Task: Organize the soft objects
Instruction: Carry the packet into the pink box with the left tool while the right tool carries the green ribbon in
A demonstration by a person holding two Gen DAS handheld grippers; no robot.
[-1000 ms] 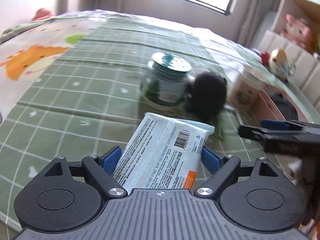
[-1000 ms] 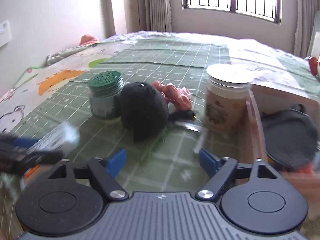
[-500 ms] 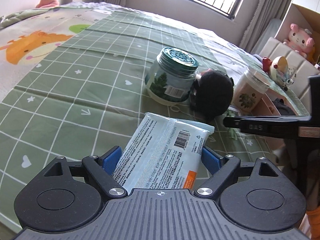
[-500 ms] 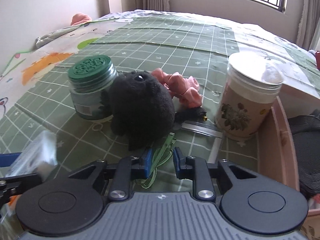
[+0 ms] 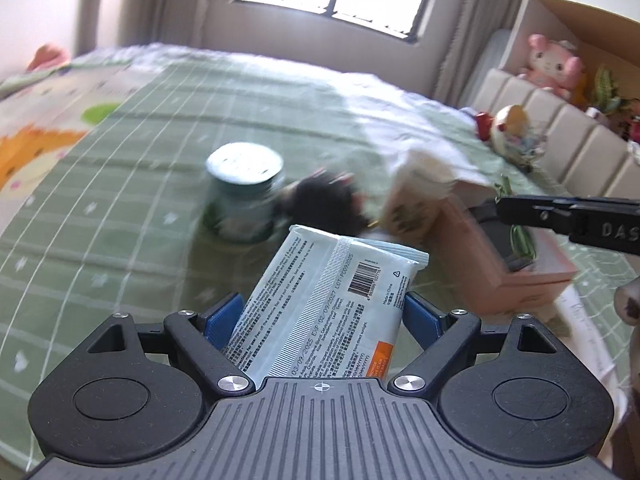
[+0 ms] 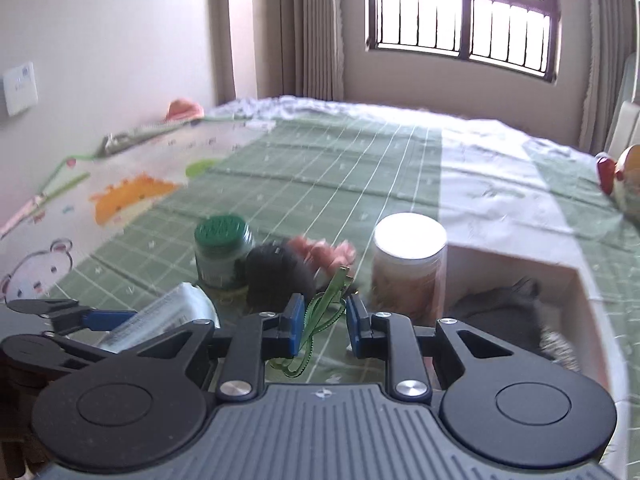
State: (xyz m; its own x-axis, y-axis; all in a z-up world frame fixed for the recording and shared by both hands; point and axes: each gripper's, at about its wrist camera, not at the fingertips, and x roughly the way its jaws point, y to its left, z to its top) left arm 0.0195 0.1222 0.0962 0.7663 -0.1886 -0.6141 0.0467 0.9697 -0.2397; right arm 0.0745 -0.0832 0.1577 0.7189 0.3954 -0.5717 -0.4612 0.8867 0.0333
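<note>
My right tongs [image 6: 323, 322], nearly closed, have lifted the green ribbon [image 6: 320, 316] off the bed [image 6: 360, 152]; left tongs [image 5: 324, 316] still clamp the wipes packet [image 5: 332, 300], box next.

White wipes pack [image 5: 332, 304] upright; looped green ribbon [image 6: 322, 316] dangling

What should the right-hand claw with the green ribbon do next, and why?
Probably carry the green ribbon right, over the pink box, and release it there. The right gripper has it lifted between its pads, and the box already holds dark fabric.
</note>
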